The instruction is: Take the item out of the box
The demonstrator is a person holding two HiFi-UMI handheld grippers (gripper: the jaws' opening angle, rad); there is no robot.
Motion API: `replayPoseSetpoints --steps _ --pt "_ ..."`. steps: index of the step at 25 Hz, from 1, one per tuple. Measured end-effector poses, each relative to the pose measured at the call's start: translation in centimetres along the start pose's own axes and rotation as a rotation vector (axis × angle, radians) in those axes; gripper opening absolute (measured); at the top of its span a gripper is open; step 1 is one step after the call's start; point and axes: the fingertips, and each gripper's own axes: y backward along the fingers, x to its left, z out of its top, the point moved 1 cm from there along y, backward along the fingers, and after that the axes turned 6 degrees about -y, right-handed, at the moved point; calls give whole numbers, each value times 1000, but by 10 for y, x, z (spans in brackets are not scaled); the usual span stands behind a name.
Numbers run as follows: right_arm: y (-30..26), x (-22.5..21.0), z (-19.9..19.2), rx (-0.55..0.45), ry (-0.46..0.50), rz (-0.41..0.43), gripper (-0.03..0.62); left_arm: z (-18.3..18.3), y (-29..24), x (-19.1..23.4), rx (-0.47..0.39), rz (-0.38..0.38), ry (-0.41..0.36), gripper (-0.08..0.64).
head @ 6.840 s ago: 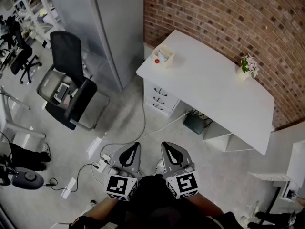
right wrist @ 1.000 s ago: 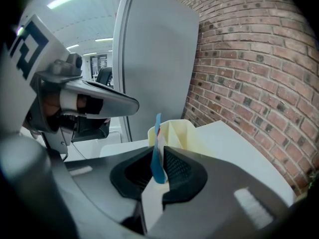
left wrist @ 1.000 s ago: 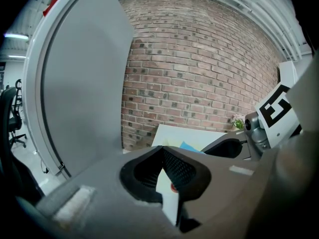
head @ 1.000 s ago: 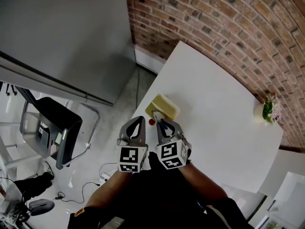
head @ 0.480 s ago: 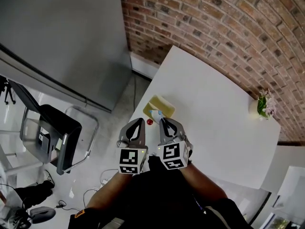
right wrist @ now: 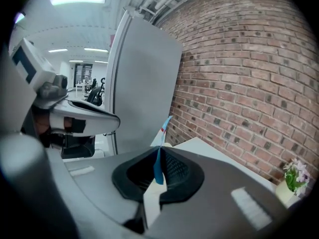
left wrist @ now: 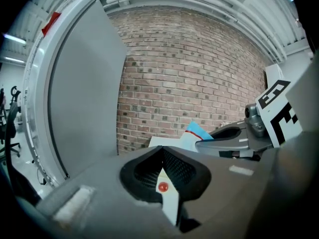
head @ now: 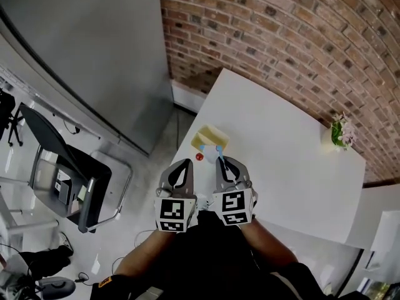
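A small yellowish open box (head: 209, 137) stands at the near left corner of the white table (head: 281, 142). My right gripper (head: 222, 159) is just in front of the box, shut on a thin blue and white packet (head: 218, 150). The packet stands edge-on between the jaws in the right gripper view (right wrist: 158, 166). In the left gripper view the packet (left wrist: 197, 132) sticks up from the right gripper (left wrist: 224, 133). My left gripper (head: 185, 162) hovers beside it, shut and empty. A small red ball (head: 199, 157) lies on the table by the box, and the ball (left wrist: 162, 187) also shows below the left jaws.
A brick wall (head: 300, 36) runs behind the table. A small flower pot (head: 338, 132) stands at the table's far right. A grey cabinet (head: 94, 55) rises to the left, with a black chair (head: 62, 167) on the floor beside it. The table edge lies right below the grippers.
The right gripper's jaws have closed on the blue packet and drawn it back out of the box. The left gripper stays alongside it, unchanged.
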Motion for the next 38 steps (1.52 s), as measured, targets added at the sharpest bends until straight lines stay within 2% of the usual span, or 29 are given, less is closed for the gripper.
replayPoseSetpoints --steps 9,22,30,38 --pt "48 39 7 -56 -61 -26 3 3 61 -6 -35 -22 -27 5" --pt "131 98 -10 -76 -99 -57 3 -3 142 -38 -70 -94 -54 5" --pt "169 106 -20 -85 -147 -86 3 3 170 -67 -93 -155 -78 5" --pt "211 86 -30 -110 -185 -130 3 17 180 -117 -133 -239 -110 5"
